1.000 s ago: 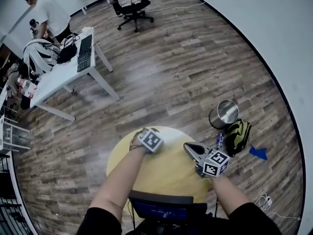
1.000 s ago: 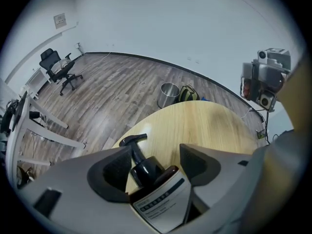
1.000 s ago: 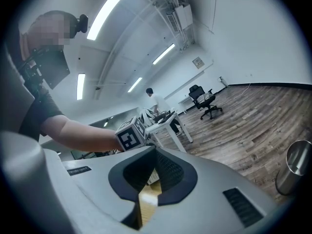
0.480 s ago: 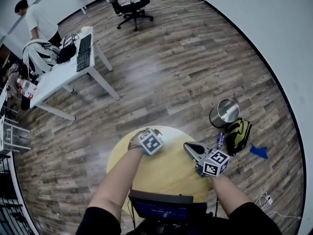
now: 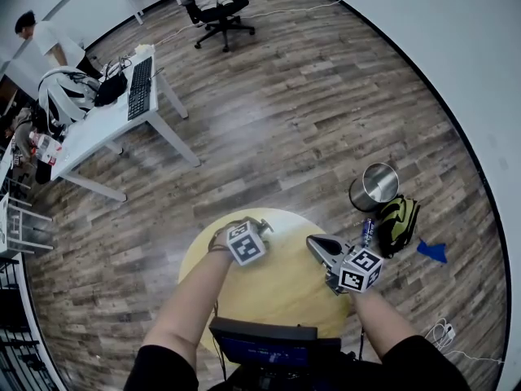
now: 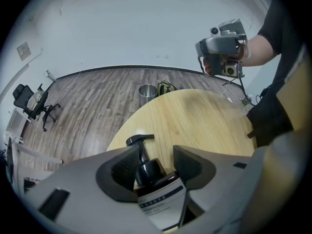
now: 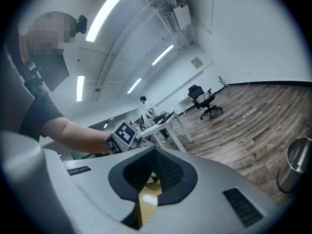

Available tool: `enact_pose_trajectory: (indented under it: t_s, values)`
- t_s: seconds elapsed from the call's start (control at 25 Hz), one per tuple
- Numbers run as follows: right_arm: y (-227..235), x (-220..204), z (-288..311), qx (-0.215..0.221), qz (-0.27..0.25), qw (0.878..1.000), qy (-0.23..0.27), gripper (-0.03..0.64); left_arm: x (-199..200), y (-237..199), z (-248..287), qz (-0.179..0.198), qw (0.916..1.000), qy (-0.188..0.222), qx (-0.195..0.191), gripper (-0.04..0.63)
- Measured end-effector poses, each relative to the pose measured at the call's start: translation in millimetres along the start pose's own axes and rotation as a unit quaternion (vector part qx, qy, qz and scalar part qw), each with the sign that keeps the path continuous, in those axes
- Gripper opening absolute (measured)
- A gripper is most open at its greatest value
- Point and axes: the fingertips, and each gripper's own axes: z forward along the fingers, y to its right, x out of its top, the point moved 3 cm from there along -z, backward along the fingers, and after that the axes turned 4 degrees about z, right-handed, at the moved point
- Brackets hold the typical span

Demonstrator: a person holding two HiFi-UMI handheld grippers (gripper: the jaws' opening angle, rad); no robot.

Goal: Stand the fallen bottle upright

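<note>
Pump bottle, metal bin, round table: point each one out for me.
pump bottle (image 6: 148, 172), left gripper view, on its dark neck collar.
metal bin (image 5: 364, 198), head view, on its shiny side wall.
round table (image 5: 281, 290), head view, on the bare wooden top.

1. We hold both grippers over a round yellow table (image 5: 273, 296).
2. Our left gripper (image 5: 252, 233) points down with its jaws closing; its marker cube hides whatever lies between them.
3. Our right gripper (image 5: 319, 248) hovers apart from it.
4. A metal bin (image 5: 374, 187) stands beside a backpack (image 5: 396, 225).
</note>
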Motion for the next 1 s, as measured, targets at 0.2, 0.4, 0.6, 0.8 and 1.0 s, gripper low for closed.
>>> enact_pose_trajectory:
  t_s: [0.2,0.4,0.6,0.8,1.0]
  values:
    - [-1,2,-1,0.002,0.000,1.000,0.002,-0.009,5,-7,-9,-0.041,0.9988,0.021,0.014,0.083]
    - [-2,1,0,0.004,0.004,1.000,0.002,-0.009,-2,-7,5,-0.069,0.9975,-0.012,0.002,0.236]
    - [-2,-1,0,0.001,0.002,1.000,0.001,-0.008,-1,-7,16,-0.033,0.9985,-0.041,0.013,0.241]
    - [-3,-4,-2,0.000,0.003,1.000,-0.001,-0.008,6,6,21,0.019,0.9976,-0.066,-0.004,0.115]
    - [-3,-2,-5,0.001,0.002,1.000,0.002,-0.009,9,9,13,0.004,0.9990,-0.044,-0.002,0.107]
